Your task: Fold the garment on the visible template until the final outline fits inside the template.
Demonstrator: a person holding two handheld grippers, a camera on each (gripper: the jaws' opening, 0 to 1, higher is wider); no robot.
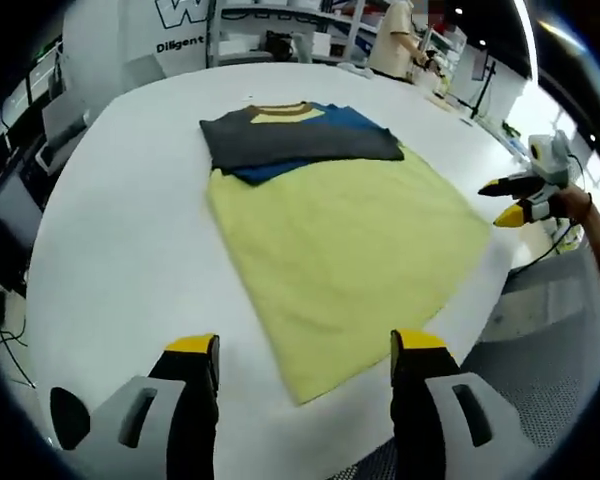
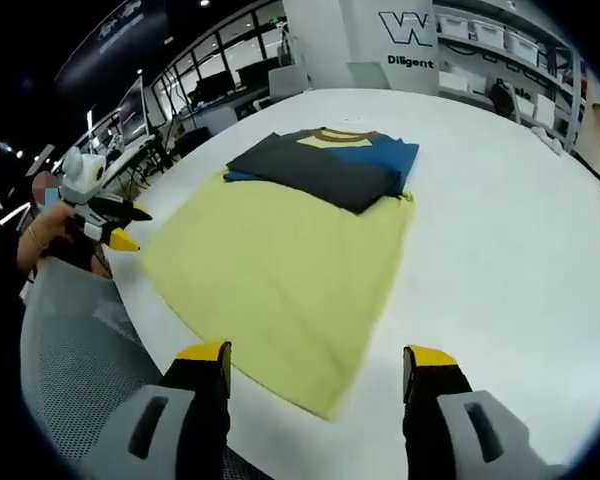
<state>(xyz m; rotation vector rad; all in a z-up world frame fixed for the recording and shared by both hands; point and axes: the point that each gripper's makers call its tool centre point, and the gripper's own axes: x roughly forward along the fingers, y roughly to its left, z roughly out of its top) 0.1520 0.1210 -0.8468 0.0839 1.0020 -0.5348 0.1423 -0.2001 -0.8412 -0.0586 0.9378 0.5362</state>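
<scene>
Your left hand-held gripper (image 1: 305, 362) and right hand-held gripper (image 2: 317, 372): jaws apart, empty; garment (image 1: 340, 240) corner overhangs the table (image 1: 130, 230) edge, bare surface around.

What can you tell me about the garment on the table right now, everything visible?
The garment is a T-shirt of soft knit-looking fabric, lying flat on the white table. Its lower body is pale yellow; the chest shows blue, with a yellow neck area edged in brown. The dark grey sleeves are folded inward across the chest, overlapping the blue. The yellow hem end points toward both cameras, one corner near the table's edge. Neither gripper touches it; both sets of jaws stand open short of the hem.
</scene>
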